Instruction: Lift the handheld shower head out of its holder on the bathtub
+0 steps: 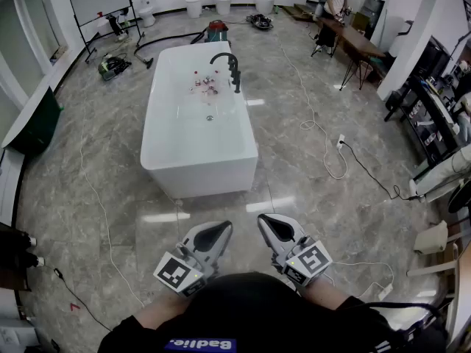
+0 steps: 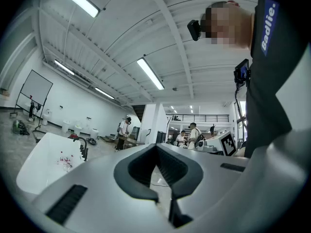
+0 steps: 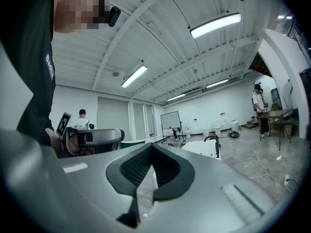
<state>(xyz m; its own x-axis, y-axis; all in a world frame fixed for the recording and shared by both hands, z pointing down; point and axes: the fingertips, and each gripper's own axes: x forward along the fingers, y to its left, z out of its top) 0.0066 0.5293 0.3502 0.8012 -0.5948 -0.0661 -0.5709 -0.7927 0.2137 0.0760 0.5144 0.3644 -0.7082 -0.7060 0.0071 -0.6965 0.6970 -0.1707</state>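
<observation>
with our left hand-held gripper (image 1: pixel 213 234) and right hand-held gripper (image 1: pixel 274 226) closed and empty, we should step to the bathtub (image 1: pixel 158 112) at 12 o'clock and open one around its rim-mounted handheld shower head (image 1: pixel 236 78).

Black shower head seated on the white bathtub

The handheld shower head (image 1: pixel 236 76) stands slim and upright in its holder (image 1: pixel 237 90) (details too small to tell) on the bathtub (image 1: pixel 221 157) rim, far right side.
</observation>
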